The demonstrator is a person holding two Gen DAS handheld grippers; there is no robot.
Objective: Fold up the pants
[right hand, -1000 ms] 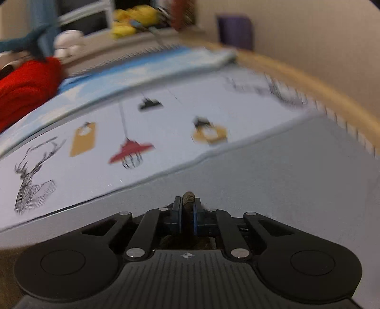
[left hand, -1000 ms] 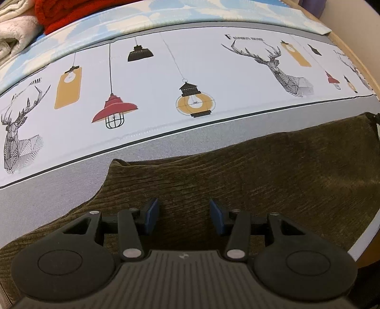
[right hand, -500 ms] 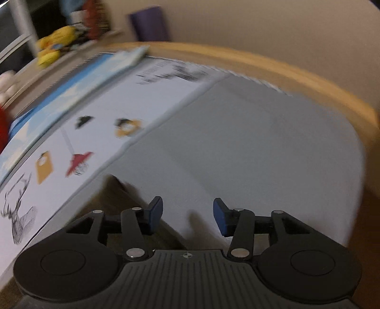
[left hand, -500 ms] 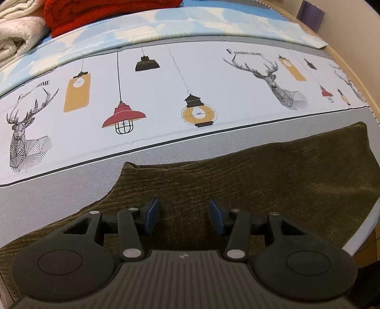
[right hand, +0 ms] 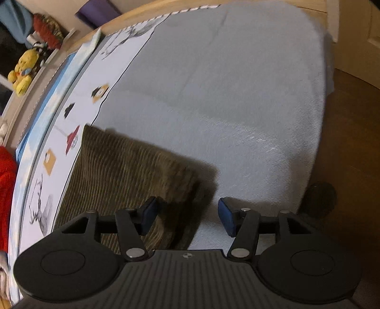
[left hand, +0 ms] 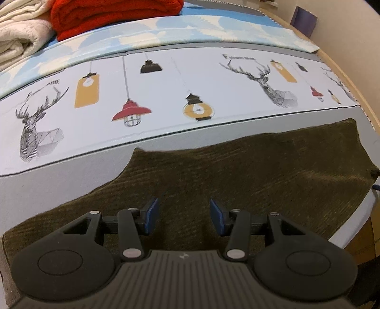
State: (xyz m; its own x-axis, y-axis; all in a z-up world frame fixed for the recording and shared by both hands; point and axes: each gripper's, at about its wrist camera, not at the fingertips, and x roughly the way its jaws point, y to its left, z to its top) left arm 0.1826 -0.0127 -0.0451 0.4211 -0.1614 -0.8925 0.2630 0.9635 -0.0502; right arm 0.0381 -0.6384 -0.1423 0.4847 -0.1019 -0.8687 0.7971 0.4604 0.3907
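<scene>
Dark olive corduroy pants point(left hand: 249, 171) lie folded flat on the grey part of the bed cover point(left hand: 47, 190). My left gripper point(left hand: 181, 215) is open and empty, hovering just above the pants near their front edge. In the right wrist view the pants point(right hand: 123, 166) lie at lower left, with a folded end and its shadow near the fingers. My right gripper point(right hand: 187, 214) is open and empty above that end of the pants, over the grey cover point(right hand: 225, 95).
The bed cover has a white band printed with deer and lamps point(left hand: 166, 95). A red blanket point(left hand: 114, 16) and a white blanket point(left hand: 19, 38) are stacked at the far left. A wooden bed frame point(right hand: 142, 14) and floor point(right hand: 351, 142) border the bed. A yellow toy point(right hand: 22, 71) sits on a shelf.
My right gripper was shut on a bit of the pants; it has opened, let go and swung right. The pants now lie flat. My left gripper stayed open and drew back slightly.
</scene>
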